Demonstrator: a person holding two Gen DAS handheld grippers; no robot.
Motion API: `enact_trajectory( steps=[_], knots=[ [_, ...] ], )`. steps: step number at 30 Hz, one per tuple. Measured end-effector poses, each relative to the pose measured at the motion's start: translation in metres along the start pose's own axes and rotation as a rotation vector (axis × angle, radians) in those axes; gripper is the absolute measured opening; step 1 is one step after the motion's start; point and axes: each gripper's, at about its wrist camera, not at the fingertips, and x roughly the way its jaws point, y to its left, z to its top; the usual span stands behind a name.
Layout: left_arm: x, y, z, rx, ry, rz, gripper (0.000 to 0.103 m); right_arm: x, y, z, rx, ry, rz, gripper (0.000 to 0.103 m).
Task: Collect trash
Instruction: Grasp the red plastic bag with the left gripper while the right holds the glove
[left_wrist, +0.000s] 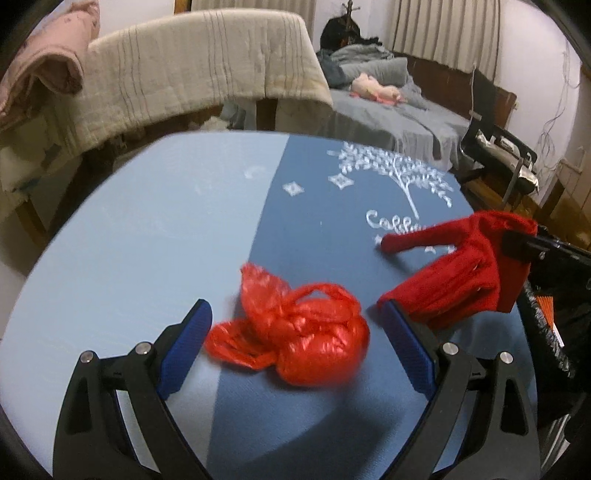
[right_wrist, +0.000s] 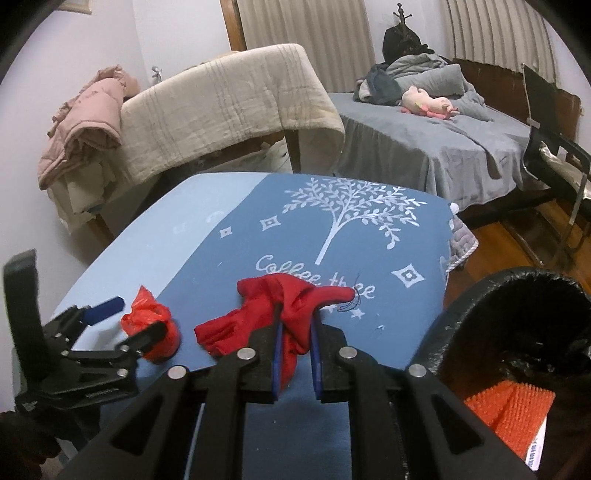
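On table, left claw (left_wrist: 295, 354) gapes round red bag (left_wrist: 295, 339); right claw (right_wrist: 297, 332) pinches glove (right_wrist: 280, 310), part hidden.

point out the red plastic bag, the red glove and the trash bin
red plastic bag (left_wrist: 295, 339), left wrist view, its crumpled body.
red glove (right_wrist: 291, 306), right wrist view, the palm above the gripper.
trash bin (right_wrist: 454, 314), right wrist view, its black rim.
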Motion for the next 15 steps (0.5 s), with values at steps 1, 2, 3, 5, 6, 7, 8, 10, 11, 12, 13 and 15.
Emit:
enact_trajectory(
  steps=[1, 2, 3, 5, 6, 7, 8, 10, 11, 12, 13, 15],
  knots=[
    [0.002, 0.001, -0.001, -0.003, 0.011, -0.004, 0.089, 0.0, 0.001, 0.0, -0.001, 0.001, 0.002, 0.013],
    [0.005, 0.0, -0.002, -0.005, 0.02, -0.008, 0.087, 0.0, 0.002, 0.0, -0.002, 0.002, 0.005, 0.013],
    [0.007, 0.001, -0.003, -0.007, 0.031, -0.015, 0.079, 0.0, 0.003, 0.0, -0.003, 0.003, 0.007, 0.013],
    [0.011, 0.002, -0.003, -0.013, 0.051, -0.04, 0.066, 0.0, 0.003, -0.001, -0.002, 0.004, 0.011, 0.013],
    [0.012, 0.002, -0.002, -0.015, 0.054, -0.052, 0.057, 0.0, 0.004, 0.0, -0.002, 0.004, 0.013, 0.013],
    [0.012, 0.001, -0.001, -0.013, 0.056, -0.061, 0.053, -0.001, 0.004, 0.0, -0.003, 0.003, 0.014, 0.013],
    [0.011, -0.001, -0.001, -0.005, 0.053, -0.058, 0.051, -0.002, 0.004, 0.0, -0.004, 0.001, 0.015, 0.013],
    [0.008, -0.004, -0.001, 0.002, 0.042, -0.06, 0.047, -0.005, 0.005, 0.002, -0.007, -0.005, 0.019, 0.013],
    [0.005, -0.004, 0.0, -0.002, 0.034, -0.063, 0.047, -0.006, 0.005, 0.002, -0.009, -0.009, 0.02, 0.013],
    [0.001, -0.005, 0.001, -0.008, 0.022, -0.067, 0.046, -0.009, 0.006, 0.003, -0.011, -0.014, 0.022, 0.013],
    [-0.004, -0.006, 0.003, -0.012, 0.007, -0.07, 0.046, -0.011, 0.006, 0.004, -0.013, -0.018, 0.022, 0.013],
    [-0.013, -0.007, 0.008, -0.012, -0.02, -0.069, 0.046, -0.017, 0.007, 0.006, -0.017, -0.03, 0.025, 0.013]
  ],
)
